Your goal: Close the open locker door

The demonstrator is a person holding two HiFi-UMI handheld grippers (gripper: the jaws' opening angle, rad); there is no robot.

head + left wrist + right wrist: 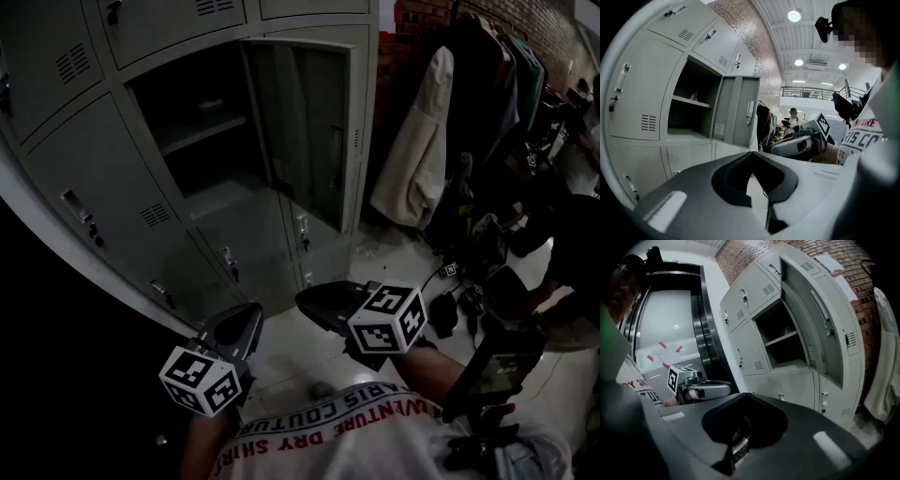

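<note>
My left gripper (246, 321): fingers pressed together, empty, held low by my body; reach not yet begun, I judge. Open compartment (192, 131): ahead of and above fingers, well apart, one shelf inside. Locker door (317, 131): grey metal, swung wide out, upright latch bar on inner face, ahead of right fingers. My right gripper (309, 300): fingers together, empty, nearer door, likely pusher.

Locker room: metal lockers (94, 178), hung coats (412, 141)
</note>
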